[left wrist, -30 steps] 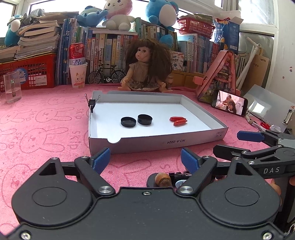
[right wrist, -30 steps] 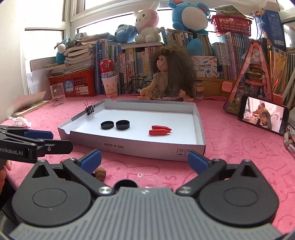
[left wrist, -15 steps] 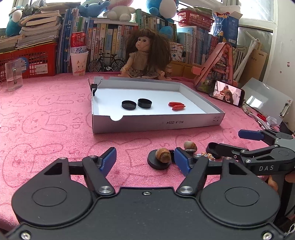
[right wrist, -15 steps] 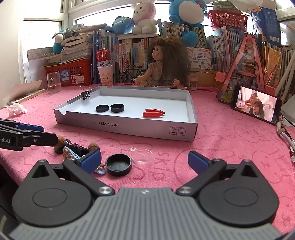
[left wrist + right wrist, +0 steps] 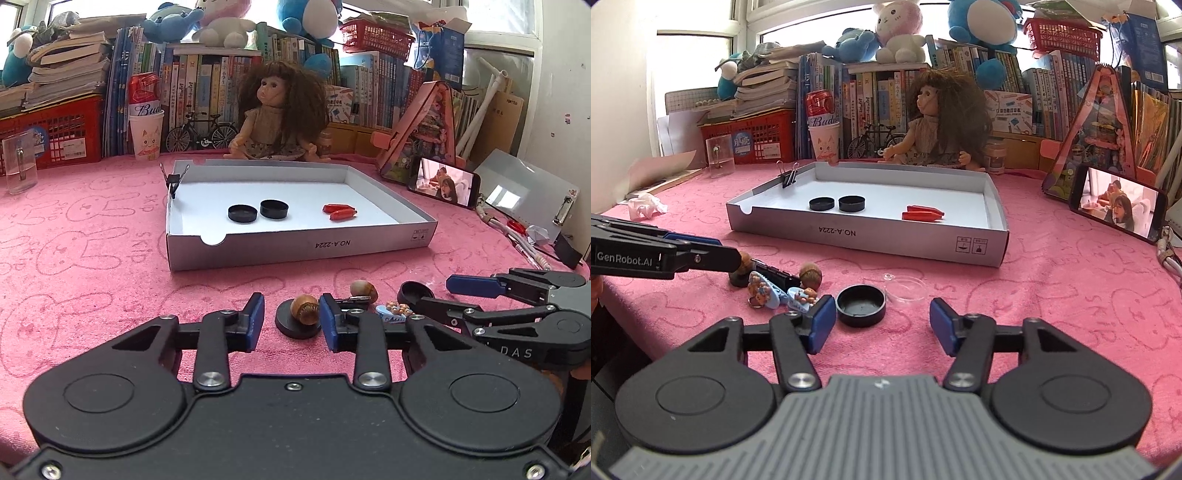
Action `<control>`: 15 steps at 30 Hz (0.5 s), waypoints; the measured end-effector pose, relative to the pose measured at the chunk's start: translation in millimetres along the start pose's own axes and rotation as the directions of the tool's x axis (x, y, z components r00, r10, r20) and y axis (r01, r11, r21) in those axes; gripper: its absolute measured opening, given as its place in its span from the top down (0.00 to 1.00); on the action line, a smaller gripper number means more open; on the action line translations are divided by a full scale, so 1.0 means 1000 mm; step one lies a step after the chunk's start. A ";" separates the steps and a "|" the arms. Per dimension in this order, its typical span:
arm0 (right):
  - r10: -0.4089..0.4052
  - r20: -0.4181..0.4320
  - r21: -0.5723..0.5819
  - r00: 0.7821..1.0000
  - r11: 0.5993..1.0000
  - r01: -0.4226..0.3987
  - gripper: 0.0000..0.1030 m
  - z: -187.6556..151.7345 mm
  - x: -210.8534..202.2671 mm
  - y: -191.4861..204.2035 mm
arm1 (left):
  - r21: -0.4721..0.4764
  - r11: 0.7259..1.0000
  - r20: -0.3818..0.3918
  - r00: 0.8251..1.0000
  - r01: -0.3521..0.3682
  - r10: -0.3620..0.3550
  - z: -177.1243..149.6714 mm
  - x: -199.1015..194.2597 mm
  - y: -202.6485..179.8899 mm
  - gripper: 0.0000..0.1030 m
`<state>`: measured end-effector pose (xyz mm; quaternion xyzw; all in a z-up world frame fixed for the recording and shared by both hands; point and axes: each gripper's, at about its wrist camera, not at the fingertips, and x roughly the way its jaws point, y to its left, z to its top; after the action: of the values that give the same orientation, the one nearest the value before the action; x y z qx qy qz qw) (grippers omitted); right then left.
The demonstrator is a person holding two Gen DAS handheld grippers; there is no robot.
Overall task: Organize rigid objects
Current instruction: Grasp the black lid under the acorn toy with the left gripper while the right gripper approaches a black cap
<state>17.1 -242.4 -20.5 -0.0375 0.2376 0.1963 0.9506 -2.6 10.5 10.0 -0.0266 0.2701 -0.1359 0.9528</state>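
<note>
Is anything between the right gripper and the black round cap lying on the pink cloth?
Nothing visible: the black round cap lies just ahead of the open right gripper, with bare pink cloth between.

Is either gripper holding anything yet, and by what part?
Nothing yet. Both have just been closing: the left gripper flanks the acorn on its black base, gap showing; the right gripper straddles the black cap, not gripped.

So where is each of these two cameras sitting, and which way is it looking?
Left wrist: on the left claw, looking along its fingers at an acorn on a black lid; right claw shows at right.
Right wrist: on the right claw, facing a black cap; left claw enters from left.
Both share the white tray and doll.
</note>
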 end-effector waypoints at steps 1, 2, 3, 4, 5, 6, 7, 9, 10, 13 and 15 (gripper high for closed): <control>-0.005 -0.003 -0.004 1.000 1.000 0.005 0.43 0.000 0.001 0.001 | 0.000 1.000 0.002 1.000 -0.005 0.005 0.001 0.001 -0.001 0.73; -0.019 -0.004 -0.009 1.000 1.000 0.019 0.43 0.000 0.002 0.002 | 0.002 1.000 0.003 1.000 -0.008 0.008 0.002 0.002 -0.001 0.75; -0.037 -0.006 -0.015 0.999 0.999 0.037 0.44 0.001 0.003 0.003 | 0.004 1.000 0.003 1.000 -0.009 0.009 0.002 0.003 -0.002 0.75; -0.054 -0.006 -0.022 0.999 0.998 0.053 0.44 0.001 0.003 0.004 | 0.006 1.000 0.003 1.000 -0.009 0.009 0.003 0.004 -0.002 0.76; -0.067 -0.005 -0.029 0.998 0.997 0.067 0.45 0.002 0.003 0.005 | 0.009 1.000 0.004 1.000 -0.007 0.007 0.003 0.004 -0.003 0.77; -0.073 -0.004 -0.031 0.997 0.997 0.073 0.47 0.002 0.003 0.005 | 0.012 1.000 0.005 1.000 -0.004 0.004 0.003 0.004 -0.004 0.77; -0.077 -0.007 -0.031 0.997 0.997 0.076 0.48 0.002 0.003 0.005 | 0.015 1.000 0.006 1.000 -0.002 0.002 0.003 0.004 -0.005 0.77; -0.075 -0.008 -0.023 0.997 0.997 0.075 0.50 0.002 0.004 0.005 | 0.024 1.000 0.008 1.000 -0.001 0.001 0.002 0.005 -0.007 0.78; -0.072 -0.008 -0.019 0.997 0.997 0.072 0.52 0.002 0.004 0.005 | 0.030 1.000 0.008 1.000 -0.004 0.004 0.001 0.005 -0.008 0.79; -0.059 -0.012 -0.023 0.998 0.998 0.059 0.65 0.002 0.005 0.008 | 0.034 0.999 0.004 1.000 -0.013 0.013 0.000 0.007 -0.010 0.80; -0.056 -0.018 -0.034 0.998 0.998 0.056 0.66 0.003 0.007 0.011 | 0.030 0.999 0.003 1.000 -0.014 0.014 0.000 0.009 -0.010 0.80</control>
<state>19.5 -229.5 -20.8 -0.0619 0.2419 0.1733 0.9527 2.2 -1.4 7.1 -0.0108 0.2668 -0.1334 0.9544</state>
